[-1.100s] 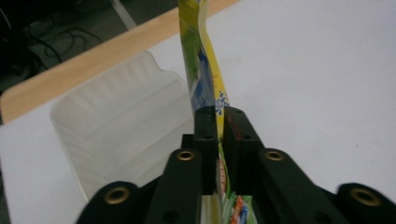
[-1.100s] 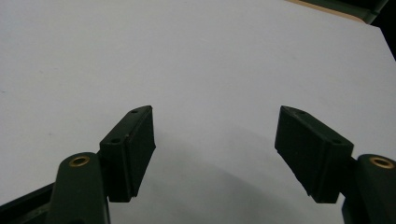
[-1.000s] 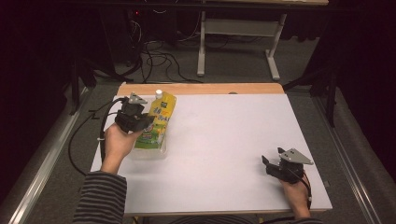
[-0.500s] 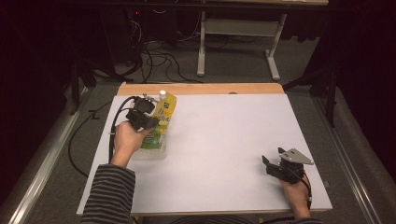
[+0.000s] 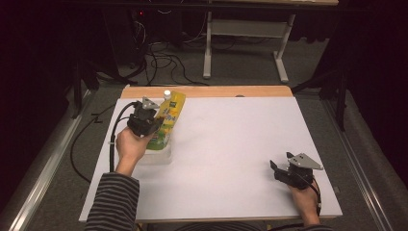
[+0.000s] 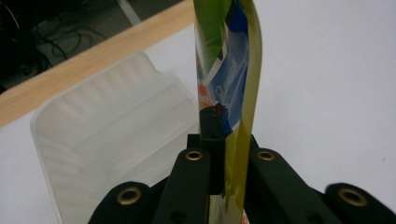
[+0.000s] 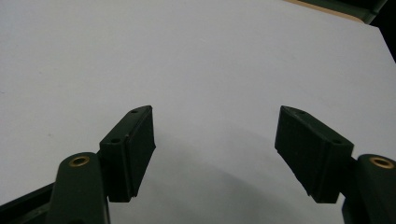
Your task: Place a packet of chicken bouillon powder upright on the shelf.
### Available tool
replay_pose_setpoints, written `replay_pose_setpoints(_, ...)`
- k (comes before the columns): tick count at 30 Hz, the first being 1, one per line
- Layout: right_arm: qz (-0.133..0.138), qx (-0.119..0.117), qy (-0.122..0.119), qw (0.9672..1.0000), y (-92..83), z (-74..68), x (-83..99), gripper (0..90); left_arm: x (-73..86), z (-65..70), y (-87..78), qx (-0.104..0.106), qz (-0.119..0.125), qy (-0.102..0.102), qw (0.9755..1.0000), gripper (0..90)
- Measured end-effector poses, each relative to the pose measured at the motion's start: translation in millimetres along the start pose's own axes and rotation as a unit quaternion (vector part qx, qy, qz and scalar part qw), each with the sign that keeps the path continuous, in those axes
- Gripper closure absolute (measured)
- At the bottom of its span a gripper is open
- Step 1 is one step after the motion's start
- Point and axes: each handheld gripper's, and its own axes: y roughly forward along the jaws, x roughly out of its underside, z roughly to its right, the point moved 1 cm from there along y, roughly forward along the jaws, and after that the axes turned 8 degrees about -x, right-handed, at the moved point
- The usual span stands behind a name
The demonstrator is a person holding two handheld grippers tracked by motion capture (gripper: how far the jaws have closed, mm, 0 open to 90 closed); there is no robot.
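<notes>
A yellow-green pouch with a white cap leans over a clear plastic tub at the table's left side. My left gripper is shut on the pouch's lower part; its jaws have just been closing on it. In the left gripper view the thin pouch stands pinched between the black jaws of the left gripper, and the tub lies to the left below. My right gripper rests near the front right of the table, open with nothing between the jaws of the right gripper.
The white tabletop has a wooden strip along its far edge. Cables and a desk frame stand on the floor beyond. The left gripper's cable hangs off the table's left edge.
The left forearm has swung in toward the right and the left gripper has shifted slightly along the pouch. The right gripper has stayed still.
</notes>
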Motion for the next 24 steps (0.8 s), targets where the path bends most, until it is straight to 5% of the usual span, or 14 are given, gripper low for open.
replay_pose_setpoints(3, 0.0, 0.0, 0.001, 1.0, 0.0, 0.1, 0.0, 29.0, 8.9, 2.3, 0.4, 0.003, 0.019, 0.007, 0.9998, 89.2)
replay_pose_setpoints(7, -0.002, 0.0, 0.0, 1.0, 0.4, -0.2, -0.2, 29.0, 16.7, 0.2, -1.7, 0.008, 0.01, 0.014, 0.9998, 88.2)
replay_pose_setpoints(12, -0.003, 0.0, 0.001, 1.0, 0.6, -0.6, -0.2, 29.1, 15.1, -1.2, -6.5, 0.019, -0.028, 0.02, 0.9992, 86.4)
replay_pose_setpoints(19, -0.003, 0.001, 0.0, 1.0, 0.6, -0.7, -0.2, 29.0, 15.9, -10.6, -11.9, 0.029, -0.09, 0.001, 0.9955, 84.9)
replay_pose_setpoints(24, -0.002, 0.001, -0.004, 1.0, 0.5, -0.8, -0.3, 29.0, 17.2, -7.3, -14.3, 0.019, -0.092, 0.018, 0.9954, 87.9)
